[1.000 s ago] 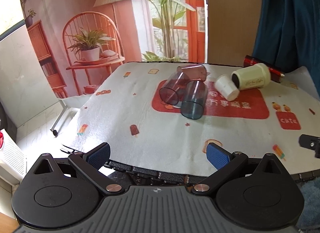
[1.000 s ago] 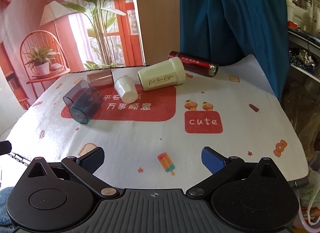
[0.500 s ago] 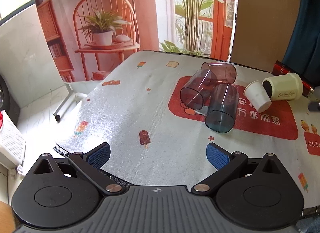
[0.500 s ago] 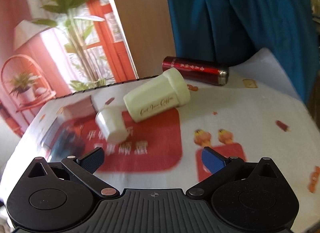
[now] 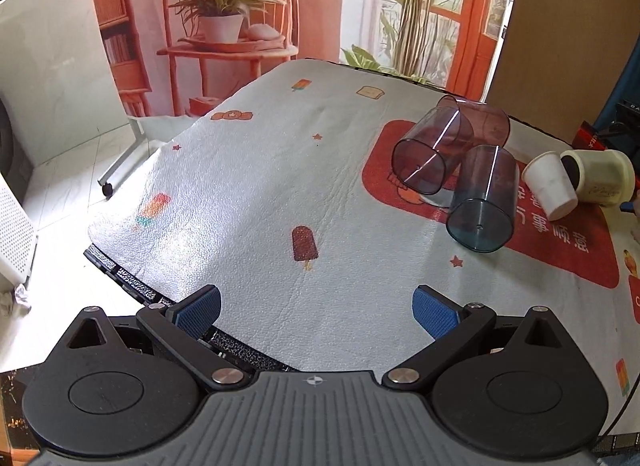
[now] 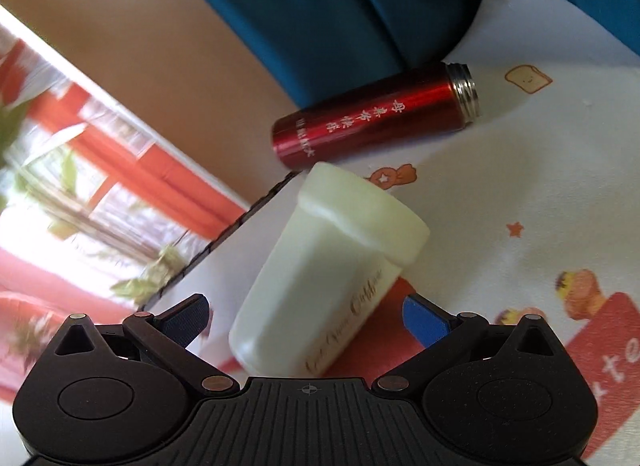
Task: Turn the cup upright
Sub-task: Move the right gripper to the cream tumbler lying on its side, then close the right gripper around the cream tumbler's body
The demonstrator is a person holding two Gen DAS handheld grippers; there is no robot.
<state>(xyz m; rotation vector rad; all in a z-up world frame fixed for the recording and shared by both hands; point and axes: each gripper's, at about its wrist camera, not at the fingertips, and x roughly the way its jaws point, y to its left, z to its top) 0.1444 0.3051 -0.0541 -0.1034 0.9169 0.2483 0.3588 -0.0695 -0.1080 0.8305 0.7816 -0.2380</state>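
Our right hand-held gripper (image 6: 306,316) is spread wide, its blue pads on either side of the cream cup (image 6: 320,286), which lies on its side near the counter's (image 6: 540,185) far edge, touching neither. Beyond it lies the red flask (image 6: 372,119). Our left hand-held gripper (image 5: 316,306) hangs open over the near edge, well apart from the tinted tumblers (image 5: 480,197).

Printed backdrop (image 5: 248,25) of chair and plants; teal curtain (image 6: 360,5); pale tiled floor (image 5: 60,185).

Printed tablecloth (image 5: 260,193) carries cups (image 5: 480,197) (all toppled).
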